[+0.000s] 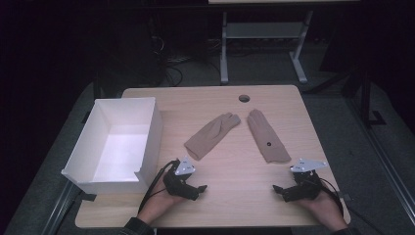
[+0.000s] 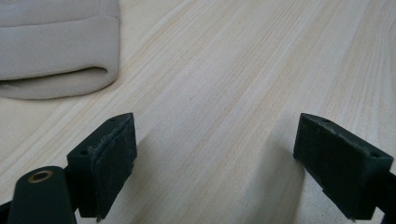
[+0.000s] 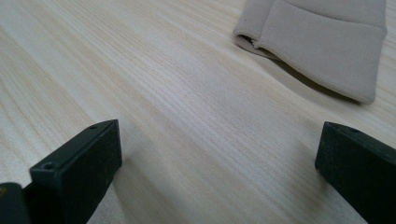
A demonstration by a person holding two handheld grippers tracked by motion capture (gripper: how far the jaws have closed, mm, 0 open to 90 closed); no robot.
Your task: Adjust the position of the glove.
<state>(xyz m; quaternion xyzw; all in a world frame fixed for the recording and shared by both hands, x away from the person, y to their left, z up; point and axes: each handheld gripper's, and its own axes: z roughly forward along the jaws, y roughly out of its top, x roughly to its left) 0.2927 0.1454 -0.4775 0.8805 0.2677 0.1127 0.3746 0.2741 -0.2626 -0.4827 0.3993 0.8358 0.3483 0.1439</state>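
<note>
**Gloves lie flat, both grippers poised wide at the near edge**

Gloves are the work here: two beige ones lie flat on the wooden table (image 1: 230, 196), forming an inverted V. The left glove (image 1: 211, 135) runs diagonally, cuff toward the near left, fingers pointing to the far right. The right glove (image 1: 265, 136) mirrors it, cuff at the near right, fingers aimed to the far left, with a small dark dot on its back. Their fingertips lie near each other without touching; their cuffs are well apart.

The left gripper (image 1: 195, 188) rests low near the front edge, jaws spread wide with nothing between them; its own view shows the rolled cuff (image 2: 56, 70) just ahead and to the side. The right gripper (image 1: 281, 192) is likewise wide and empty, with the other cuff (image 3: 322, 51) ahead of it.

To do the reach well, each gripper probably ought to approach along its glove's long axis, slide one jaw under the cuff edge, and pinch the doubled hem rather than the thin fingers. A white open box (image 1: 117, 142) stands at the left, seemingly the destination, so the left glove is the nearer to it.
</note>
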